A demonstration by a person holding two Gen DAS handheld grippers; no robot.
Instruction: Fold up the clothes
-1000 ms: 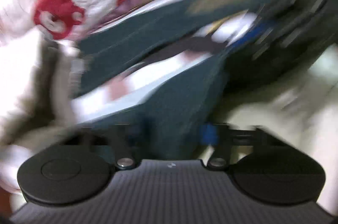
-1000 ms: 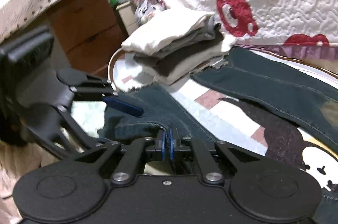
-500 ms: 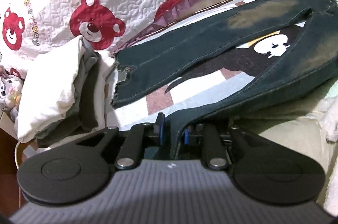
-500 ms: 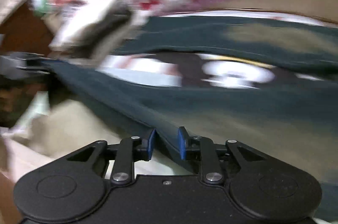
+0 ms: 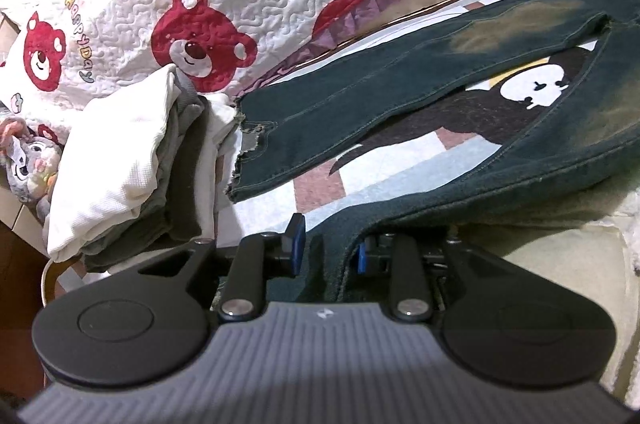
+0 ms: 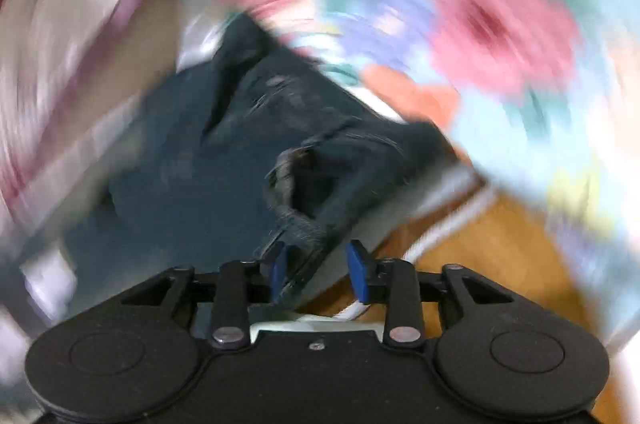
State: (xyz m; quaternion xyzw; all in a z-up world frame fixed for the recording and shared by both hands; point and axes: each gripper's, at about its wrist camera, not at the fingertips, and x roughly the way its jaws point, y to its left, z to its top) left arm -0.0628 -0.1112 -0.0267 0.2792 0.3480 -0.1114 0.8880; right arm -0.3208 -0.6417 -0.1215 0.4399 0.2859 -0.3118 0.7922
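Dark blue jeans (image 5: 400, 95) lie spread on the bed, legs pointing left. My left gripper (image 5: 326, 250) has its jaws partly apart around the hem of the near leg (image 5: 332, 256), which passes between the blue pads. In the blurred right wrist view, my right gripper (image 6: 318, 266) is open at the waistband end of the jeans (image 6: 248, 127); denim lies against the left pad (image 6: 278, 266), while the right pad stands apart from it.
A stack of folded clothes (image 5: 128, 159) sits left of the jeans. A white quilt with red bears (image 5: 208, 3) lies behind. A floral pillow (image 6: 480, 15) lies beyond the waistband. A plush toy (image 5: 28, 159) is at far left.
My right gripper swung from the leg hem to the waistband end and opened wider. My left gripper's jaws opened a little around the near leg hem.
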